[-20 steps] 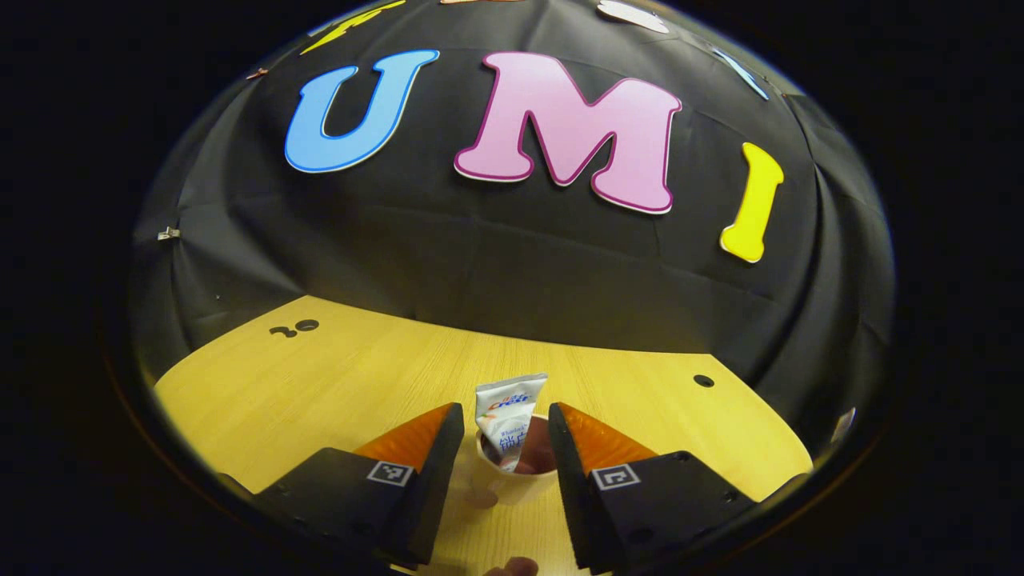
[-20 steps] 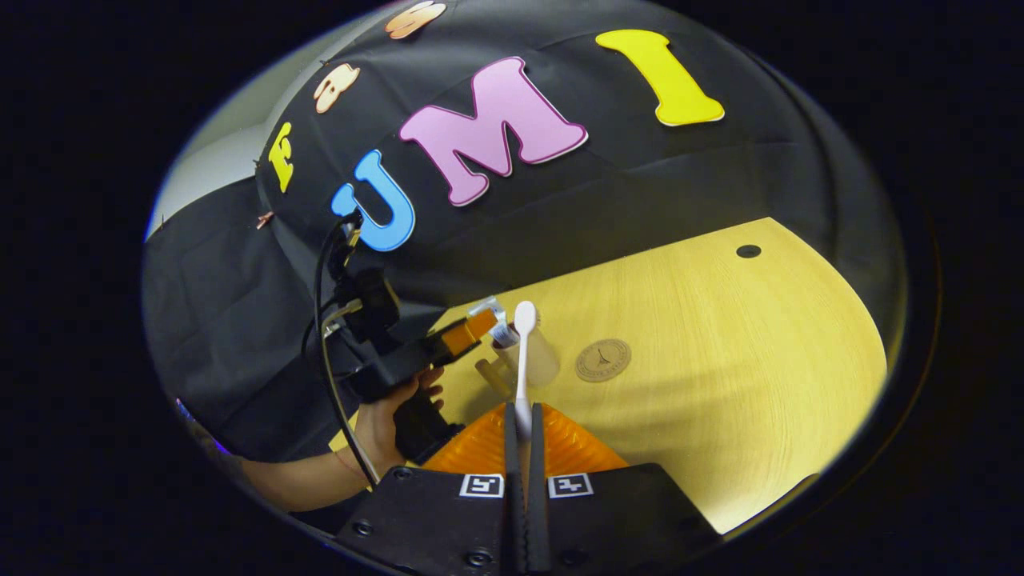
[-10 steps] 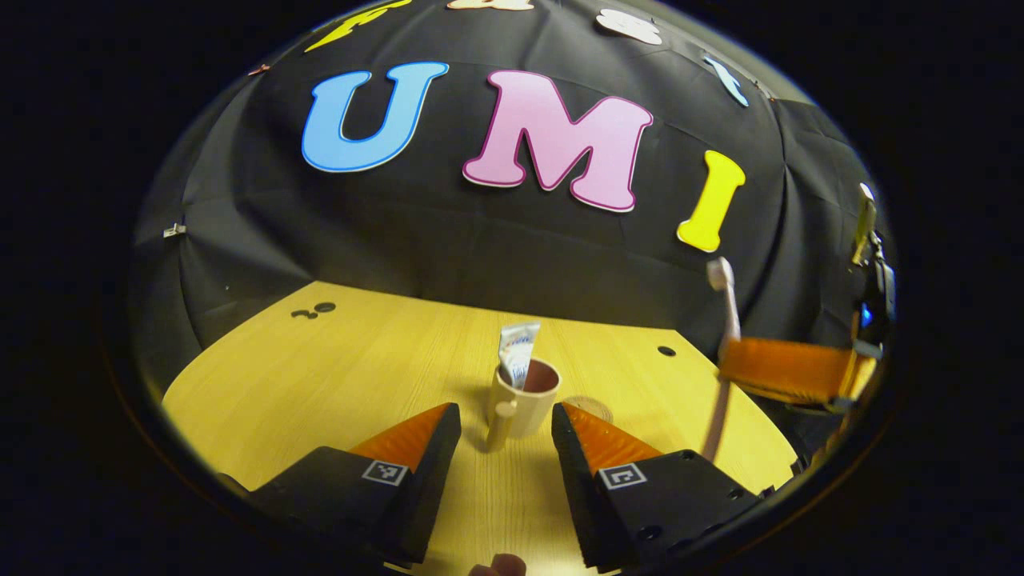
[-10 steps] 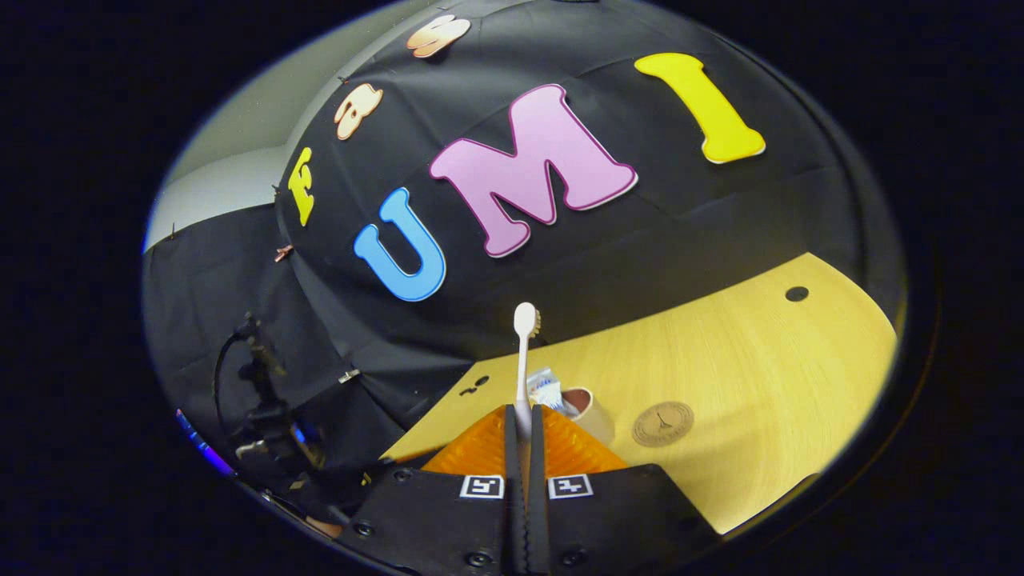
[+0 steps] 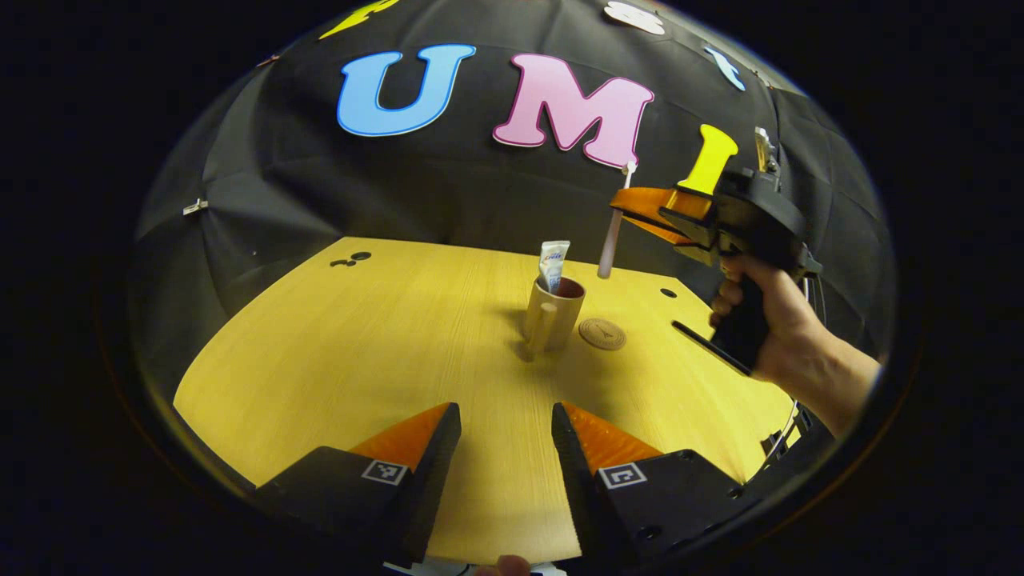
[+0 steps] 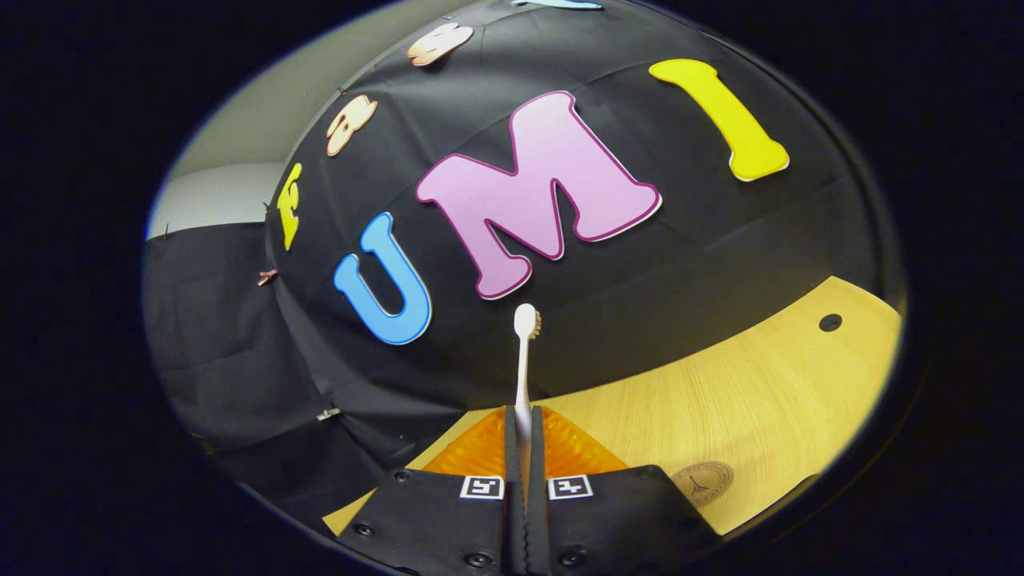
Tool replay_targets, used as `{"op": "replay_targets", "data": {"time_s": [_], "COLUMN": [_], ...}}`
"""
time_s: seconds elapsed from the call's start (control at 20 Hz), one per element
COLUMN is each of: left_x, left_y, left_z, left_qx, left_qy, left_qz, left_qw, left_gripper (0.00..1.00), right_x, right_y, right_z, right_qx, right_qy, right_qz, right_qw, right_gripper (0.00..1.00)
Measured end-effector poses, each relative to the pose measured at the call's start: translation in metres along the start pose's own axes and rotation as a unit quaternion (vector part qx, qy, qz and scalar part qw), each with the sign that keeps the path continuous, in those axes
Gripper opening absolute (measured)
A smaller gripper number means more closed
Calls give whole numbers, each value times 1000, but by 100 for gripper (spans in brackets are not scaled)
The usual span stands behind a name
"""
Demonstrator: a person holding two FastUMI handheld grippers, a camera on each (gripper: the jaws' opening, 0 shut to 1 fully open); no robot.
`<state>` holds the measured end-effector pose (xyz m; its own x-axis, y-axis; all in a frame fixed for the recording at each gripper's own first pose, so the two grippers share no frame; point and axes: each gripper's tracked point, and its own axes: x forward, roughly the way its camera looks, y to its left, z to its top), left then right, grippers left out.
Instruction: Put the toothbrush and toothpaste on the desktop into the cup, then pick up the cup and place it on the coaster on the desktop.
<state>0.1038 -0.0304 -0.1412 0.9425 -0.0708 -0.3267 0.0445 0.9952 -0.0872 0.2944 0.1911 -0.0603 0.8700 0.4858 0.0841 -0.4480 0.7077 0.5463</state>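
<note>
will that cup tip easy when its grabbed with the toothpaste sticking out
The cup looks tall and narrow, so a high sideways nudge might tip it. The toothpaste tube leans on one rim, likely shifting its balance slightly. Its side handle probably stops rolling.

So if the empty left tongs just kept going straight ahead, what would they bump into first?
Probably the cup with the toothpaste in it. It stands straight ahead of the open left tongs, though depth is hard to judge.

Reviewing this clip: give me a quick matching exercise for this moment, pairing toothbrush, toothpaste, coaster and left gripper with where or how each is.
Things:
1. toothbrush
2. toothpaste
3. coaster
4. left gripper

States:
A. bare on the desk beside the cup
B. open, holding nothing
C. clamped in the right gripper, above the cup
D. standing in the cup

Pairs: 1-C, 2-D, 3-A, 4-B
</note>
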Motion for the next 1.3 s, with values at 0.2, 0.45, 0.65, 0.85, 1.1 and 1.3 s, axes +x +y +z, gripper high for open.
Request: {"op": "replay_targets", "data": {"time_s": [0.2, 0.45, 0.65, 0.85, 1.1, 1.3], "left_x": [-16, -25, -28, -28, -22, -9], "left_y": [13, 22, 24, 21, 12, 1], "left_z": [-18, -38, -43, -45, -43, -35], "left_qx": [-18, -32, -46, -53, -55, -48], "left_qy": [12, 26, 28, 32, 36, 40], "left_qz": [10, 23, 27, 33, 35, 31], "left_qw": [1000, 999, 998, 998, 997, 998], "left_gripper": [72, 71, 71, 71, 71, 71], "right_x": [32, 53, 52, 43, 23, 1], "right_y": [-31, -56, -61, -62, -68, -68], "right_z": [-22, -47, -76, -91, -104, -106], "right_qx": [-14, -30, -62, -61, -52, -35], "right_qy": [-1, 7, 34, 57, 91, 111], "right_qz": [-31, -53, -57, -59, -65, -63], "right_qw": [999, 998, 996, 995, 992, 991], "right_gripper": [5, 5, 5, 12, 29, 35]}}
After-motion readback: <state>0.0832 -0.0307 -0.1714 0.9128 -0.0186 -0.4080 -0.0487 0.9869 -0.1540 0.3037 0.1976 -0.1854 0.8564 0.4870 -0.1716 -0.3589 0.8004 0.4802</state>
